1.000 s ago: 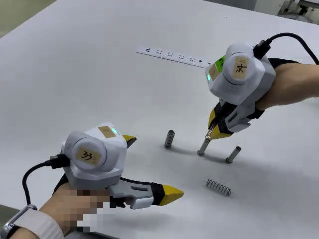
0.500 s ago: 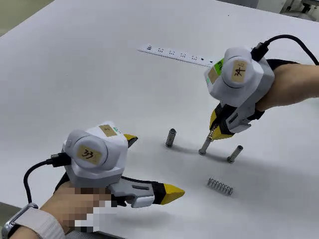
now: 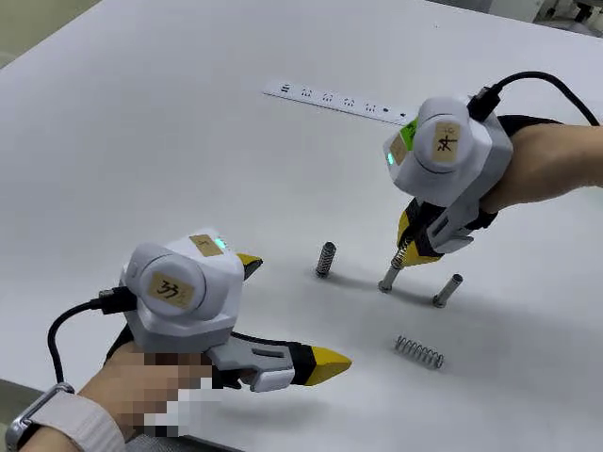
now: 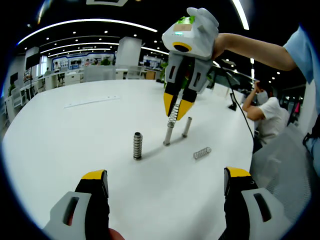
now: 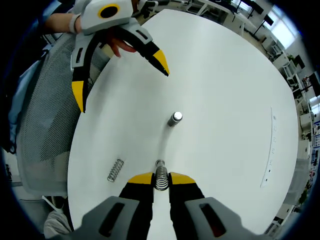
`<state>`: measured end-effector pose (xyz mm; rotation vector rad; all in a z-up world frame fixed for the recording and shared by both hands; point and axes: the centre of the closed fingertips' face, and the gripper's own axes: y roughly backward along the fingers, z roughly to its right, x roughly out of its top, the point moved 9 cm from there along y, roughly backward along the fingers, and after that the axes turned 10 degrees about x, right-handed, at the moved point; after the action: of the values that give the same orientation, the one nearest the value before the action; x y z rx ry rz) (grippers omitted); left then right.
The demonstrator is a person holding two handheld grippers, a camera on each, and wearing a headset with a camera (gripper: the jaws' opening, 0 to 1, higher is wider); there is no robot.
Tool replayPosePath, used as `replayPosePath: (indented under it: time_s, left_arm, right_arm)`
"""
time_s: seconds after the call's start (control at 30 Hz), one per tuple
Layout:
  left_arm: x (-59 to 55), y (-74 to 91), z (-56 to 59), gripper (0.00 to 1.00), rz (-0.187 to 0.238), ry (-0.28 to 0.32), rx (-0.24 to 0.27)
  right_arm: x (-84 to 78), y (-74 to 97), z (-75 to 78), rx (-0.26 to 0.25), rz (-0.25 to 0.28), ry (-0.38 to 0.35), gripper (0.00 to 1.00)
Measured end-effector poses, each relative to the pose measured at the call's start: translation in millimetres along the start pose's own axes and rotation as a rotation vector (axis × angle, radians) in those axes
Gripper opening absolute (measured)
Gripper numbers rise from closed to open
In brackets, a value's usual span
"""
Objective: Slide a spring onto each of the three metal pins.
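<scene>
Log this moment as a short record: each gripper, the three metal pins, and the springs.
left gripper: open, empty
right gripper: shut on small steel coil spring, at top of middle metal pin
left metal pin: fitted spring on it
right metal pin: bare
loose coil spring: lying on white table near bare pin

Three pins [image 3: 447, 290], three springs [image 3: 325, 259] (one lying loose), one power strip [image 3: 330, 98]

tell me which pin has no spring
The pin beside the loose spring; the right gripper holds a spring at the middle pin, the third wears one.
</scene>
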<state>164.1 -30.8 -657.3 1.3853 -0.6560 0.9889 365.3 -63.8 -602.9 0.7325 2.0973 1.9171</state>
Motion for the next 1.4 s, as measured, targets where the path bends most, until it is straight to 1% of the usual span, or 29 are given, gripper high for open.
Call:
replayPosePath:
  time_s: [0.2,0.43,0.8,1.1,1.17,1.4]
  left_arm:
    - [-0.5,-0.6,0.1,0.98,-0.005,-0.001,-0.003]
    - [-1.7,-1.1,-0.4,0.98,-0.012,0.000,-0.005]
    - [-2.3,-1.2,-0.2,0.97,-0.016,0.002,-0.005]
    - [-3.3,-1.3,0.0,0.97,-0.018,0.001,-0.006]
    - [-3.3,-1.4,0.4,0.97,-0.018,0.000,-0.008]
    - [-3.1,-1.4,0.9,0.97,-0.018,0.001,-0.007]
  right_arm:
    - [1.3,-10.4,2.3,0.005,-0.022,0.007,0.12]
    - [-0.1,-21.2,3.2,0.011,-0.035,0.002,0.12]
    - [-0.3,-32.7,6.5,0.016,-0.039,-0.007,0.12]
    - [-0.4,-38.7,8.7,0.021,-0.032,-0.014,0.12]
    - [-2.1,-42.6,9.0,0.022,-0.030,-0.019,0.12]
    - [-2.5,-43.7,8.3,0.024,-0.025,-0.020,0.12]
